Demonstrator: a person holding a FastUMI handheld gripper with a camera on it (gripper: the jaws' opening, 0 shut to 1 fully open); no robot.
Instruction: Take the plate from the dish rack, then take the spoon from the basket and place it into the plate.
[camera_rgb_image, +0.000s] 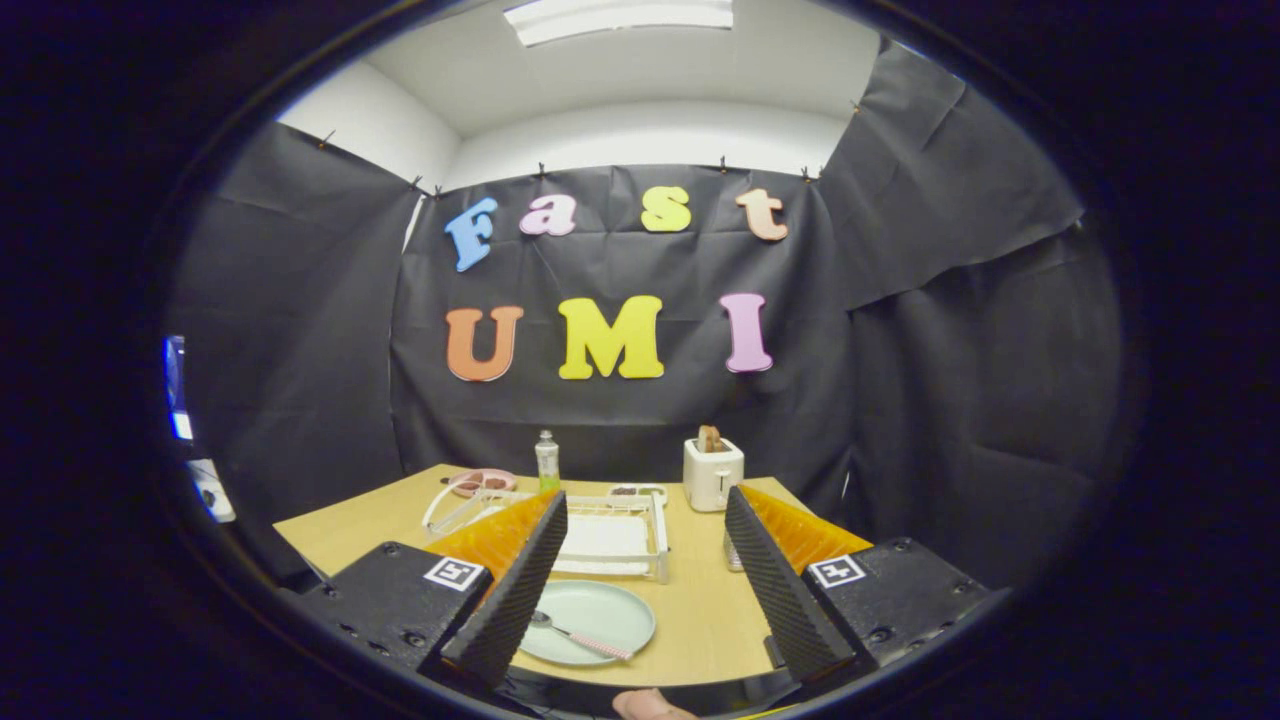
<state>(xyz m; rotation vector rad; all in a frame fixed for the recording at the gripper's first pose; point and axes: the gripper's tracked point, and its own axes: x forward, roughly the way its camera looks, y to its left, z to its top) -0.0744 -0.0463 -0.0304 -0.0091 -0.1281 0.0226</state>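
Two ribbed fingers (515, 590) of the tool (640, 600) stand spread wide apart, holding nothing; between them, on the pale wooden desk (700, 610), lies a round pale green plate (600, 612); a metal spoon with a pink striped handle (580, 632) rests in the plate, its bowl close to the left finger and its handle pointing toward the plate's near rim; just beyond the plate stands a white wire dish rack (610, 535) with a flat white tray inside it, partly hidden behind the left finger; a small mesh metal basket (732, 552) sits just beside the right finger, mostly covered by it; farther back on the desk are a clear bottle with green liquid (546, 462), a pink plate (482, 482) with dark pieces on it, a small white dish (636, 491) behind the rack, and a white toaster (712, 472) with a brown slice of bread standing in its slot; at the near edge of the desk, below the fingers, part of a person's finger (650, 705) shows.
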